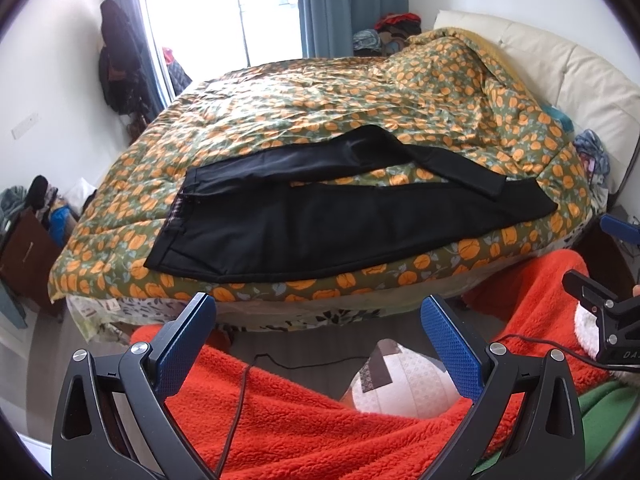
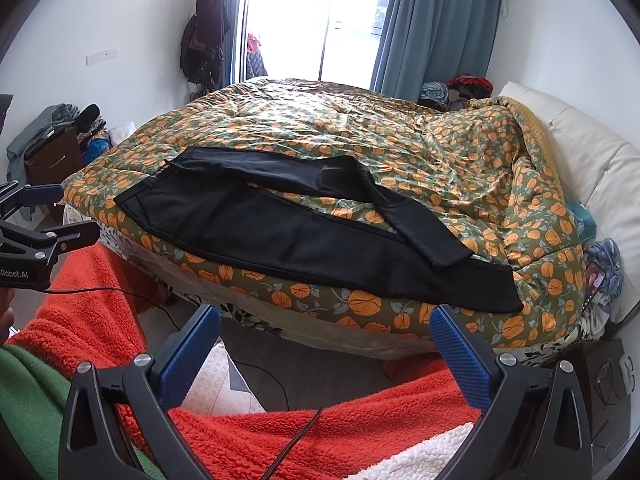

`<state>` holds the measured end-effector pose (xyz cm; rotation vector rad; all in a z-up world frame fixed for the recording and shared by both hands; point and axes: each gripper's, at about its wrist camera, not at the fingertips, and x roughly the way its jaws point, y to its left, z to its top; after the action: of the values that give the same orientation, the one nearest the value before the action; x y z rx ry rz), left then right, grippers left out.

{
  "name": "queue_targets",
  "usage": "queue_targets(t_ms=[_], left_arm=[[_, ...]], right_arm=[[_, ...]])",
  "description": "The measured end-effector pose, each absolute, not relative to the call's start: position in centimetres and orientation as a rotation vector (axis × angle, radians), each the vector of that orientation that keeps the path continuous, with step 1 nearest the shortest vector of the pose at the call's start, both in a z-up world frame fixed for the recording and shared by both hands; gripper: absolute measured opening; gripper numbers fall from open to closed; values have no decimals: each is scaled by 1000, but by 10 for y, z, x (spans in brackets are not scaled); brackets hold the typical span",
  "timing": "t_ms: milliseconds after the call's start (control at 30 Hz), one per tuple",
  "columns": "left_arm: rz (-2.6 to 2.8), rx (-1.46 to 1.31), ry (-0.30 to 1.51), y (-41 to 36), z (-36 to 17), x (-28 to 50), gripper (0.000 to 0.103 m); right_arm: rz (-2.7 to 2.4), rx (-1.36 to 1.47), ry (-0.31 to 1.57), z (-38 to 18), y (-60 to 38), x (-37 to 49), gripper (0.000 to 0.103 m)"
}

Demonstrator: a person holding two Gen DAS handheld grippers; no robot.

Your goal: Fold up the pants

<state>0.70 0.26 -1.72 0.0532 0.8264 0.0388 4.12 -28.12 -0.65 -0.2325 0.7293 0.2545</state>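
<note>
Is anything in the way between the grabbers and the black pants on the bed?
Nothing visible blocks them. The black pants lie spread out on the flowered quilt near the bed's edge. The left hand-held gripper and right hand-held gripper are open, held apart from the pants, with only open air between.

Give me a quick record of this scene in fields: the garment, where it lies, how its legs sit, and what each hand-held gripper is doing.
garment: black pants, unfolded
surface: floral quilt on the bed, near its front edge
waistband: toward the left in both views
legs: spread apart; far leg bent, its cuff lying across the near leg
left hand-held gripper: open, holding nothing, short of the bed
right hand-held gripper: open, holding nothing, short of the bed
contact with pants: none
</note>
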Motion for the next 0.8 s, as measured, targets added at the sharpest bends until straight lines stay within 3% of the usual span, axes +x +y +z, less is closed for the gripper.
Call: queue_targets(t_ms=[800], left_arm=[[10,62,777,-12,-5,5,102]], right_arm=[[288,-217,750,-7,-283,45,103]])
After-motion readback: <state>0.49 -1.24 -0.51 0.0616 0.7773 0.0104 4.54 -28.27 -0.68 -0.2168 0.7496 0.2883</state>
